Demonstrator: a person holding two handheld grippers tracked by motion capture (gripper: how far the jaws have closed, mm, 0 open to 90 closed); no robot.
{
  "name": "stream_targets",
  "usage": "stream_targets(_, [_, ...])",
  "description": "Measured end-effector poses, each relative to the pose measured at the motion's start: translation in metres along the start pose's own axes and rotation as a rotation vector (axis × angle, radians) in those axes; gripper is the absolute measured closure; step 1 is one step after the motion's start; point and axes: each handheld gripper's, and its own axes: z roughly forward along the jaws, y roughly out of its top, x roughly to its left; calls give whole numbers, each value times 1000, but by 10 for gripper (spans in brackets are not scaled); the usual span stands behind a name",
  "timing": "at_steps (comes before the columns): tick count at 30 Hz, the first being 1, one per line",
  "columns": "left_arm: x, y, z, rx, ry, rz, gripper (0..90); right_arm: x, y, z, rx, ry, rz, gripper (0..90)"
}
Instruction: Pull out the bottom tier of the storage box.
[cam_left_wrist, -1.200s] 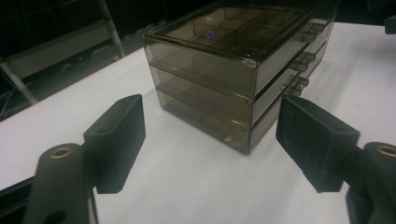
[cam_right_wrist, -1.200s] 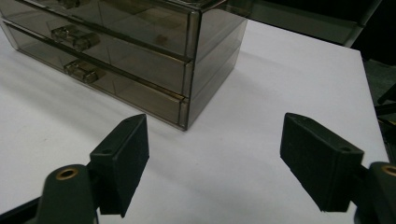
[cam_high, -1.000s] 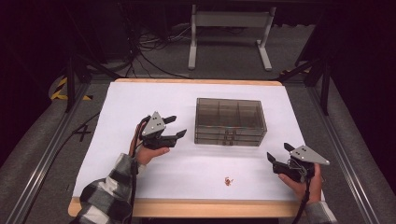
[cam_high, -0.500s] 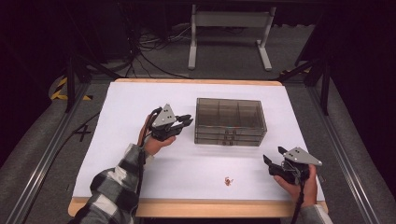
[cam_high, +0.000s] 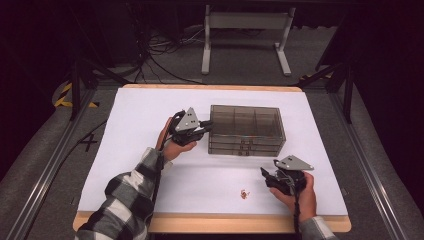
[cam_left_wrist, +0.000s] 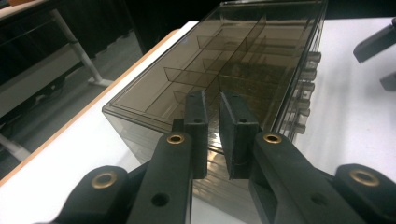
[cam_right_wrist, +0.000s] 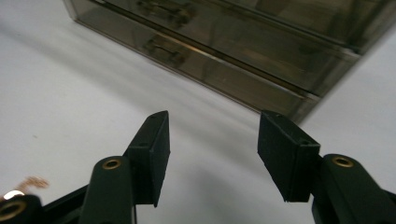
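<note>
A smoky see-through drawer box (cam_high: 246, 130) stands mid-table on the white sheet. My left gripper (cam_high: 204, 129) is at the box's left end, its tips close to the wall. In the left gripper view its jaws (cam_left_wrist: 213, 116) stand nearly together with nothing between them, having just been closing, and the box (cam_left_wrist: 224, 70) lies right behind them. My right gripper (cam_high: 265, 176) hovers near the front right, jaws apart and just been closing, over bare sheet (cam_right_wrist: 212, 140). The drawer fronts (cam_right_wrist: 196, 51) lie beyond. A small reddish-brown bit (cam_high: 244, 194) lies left of the right gripper.
The table's wooden front edge (cam_high: 225, 222) runs just below the hands. Behind the table, a metal stand (cam_high: 245, 30) and cables lie on the dark floor. White sheet (cam_high: 135, 115) spreads left of the box.
The left hand moved right and away up to the box's left end, and its jaws came together. The right hand slid left toward the small bit, its jaws narrower than before.
</note>
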Motion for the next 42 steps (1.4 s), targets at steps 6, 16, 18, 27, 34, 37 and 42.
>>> stream_targets(6, [-1, -1, 3, 7, -13, -19, 814, 21, 14, 21, 50, 35, 110, 514])
stream_targets(16, [1, -2, 4, 16, 3, 12, 818, 35, 27, 38, 74, -19, 145, 510])
stream_targets(18, [3, -3, 4, 14, 4, 16, 819, 35, 30, 40, 71, -33, 162, 510])
stream_targets(27, [5, -3, 5, 20, -9, -5, 848, 41, 47, 46, 133, -33, 176, 492])
stream_targets(34, [5, -3, 5, 14, -17, -20, 876, 43, 52, 58, 210, -33, 208, 474])
stream_targets(37, [5, -3, 5, 15, -18, -21, 882, 44, 52, 60, 217, -39, 215, 467])
stream_targets(42, [3, -2, 6, 20, -24, -12, 898, 47, 54, 66, 226, -69, 252, 434])
